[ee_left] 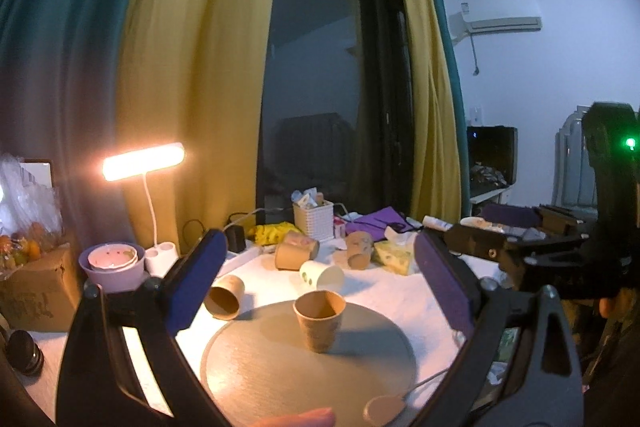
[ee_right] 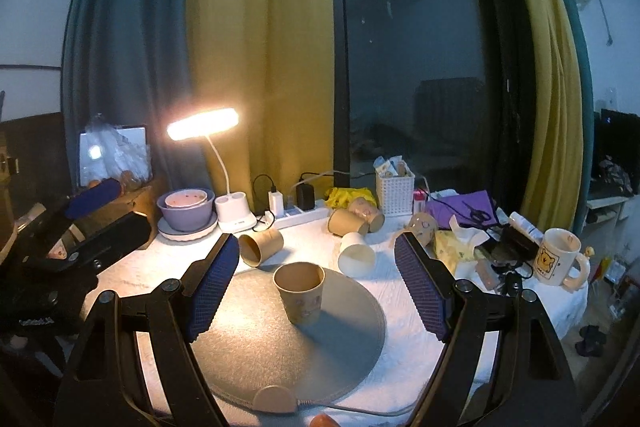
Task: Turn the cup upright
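A brown paper cup (ee_left: 319,319) stands upright, mouth up, on a round grey mat (ee_left: 280,375); it also shows in the right wrist view (ee_right: 301,291) on the mat (ee_right: 344,343). My left gripper (ee_left: 320,283) is open and empty, its blue pads wide apart around and above the cup. My right gripper (ee_right: 316,287) is open and empty too, its pads either side of the cup without touching it. A brown cup (ee_right: 261,246) and a white cup (ee_right: 356,257) lie on their sides behind the mat.
More cups (ee_right: 352,221) lie tipped at the back. A lit desk lamp (ee_right: 204,123), stacked bowls (ee_right: 186,209), a power strip (ee_right: 296,215), a white basket (ee_right: 394,193), a tissue pack (ee_right: 460,243) and a mug (ee_right: 558,263) crowd the table.
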A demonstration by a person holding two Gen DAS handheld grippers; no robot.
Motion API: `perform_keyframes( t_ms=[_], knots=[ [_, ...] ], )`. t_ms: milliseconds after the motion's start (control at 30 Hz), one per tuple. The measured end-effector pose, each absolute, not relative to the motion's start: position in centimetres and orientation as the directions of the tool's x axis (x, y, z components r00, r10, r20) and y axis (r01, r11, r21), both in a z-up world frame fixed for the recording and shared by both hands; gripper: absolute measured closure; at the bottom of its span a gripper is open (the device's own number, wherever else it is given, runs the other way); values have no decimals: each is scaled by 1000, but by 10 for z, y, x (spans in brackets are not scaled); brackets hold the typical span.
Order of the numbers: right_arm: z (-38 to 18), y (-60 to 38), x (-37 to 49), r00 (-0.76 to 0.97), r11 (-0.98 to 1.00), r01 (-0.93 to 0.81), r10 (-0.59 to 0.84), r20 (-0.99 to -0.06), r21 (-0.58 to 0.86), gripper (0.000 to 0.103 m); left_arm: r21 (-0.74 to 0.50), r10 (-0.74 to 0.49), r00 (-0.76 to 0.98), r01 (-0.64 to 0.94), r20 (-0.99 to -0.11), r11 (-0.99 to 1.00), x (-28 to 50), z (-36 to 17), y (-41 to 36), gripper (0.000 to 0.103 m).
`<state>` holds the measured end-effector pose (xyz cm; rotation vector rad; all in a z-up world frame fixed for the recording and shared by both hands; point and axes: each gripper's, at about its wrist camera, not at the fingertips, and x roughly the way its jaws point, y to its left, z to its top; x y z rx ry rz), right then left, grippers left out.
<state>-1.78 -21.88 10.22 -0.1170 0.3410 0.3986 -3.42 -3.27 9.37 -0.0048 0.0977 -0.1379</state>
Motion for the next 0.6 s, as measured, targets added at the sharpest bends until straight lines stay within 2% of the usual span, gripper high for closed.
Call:
perform_keyframes(
  t_ms=[300,600],
  knots=[
    [105,-246,-26,859,908,-417,387,-335,-20,20,-1,-128,982,129,-138,992,-33,95,-55,7],
    [94,-268,-21,846,909,-416,391,-362,11,20,41,-150,972,160,-179,986,-26,87,-88,7]
  ],
)
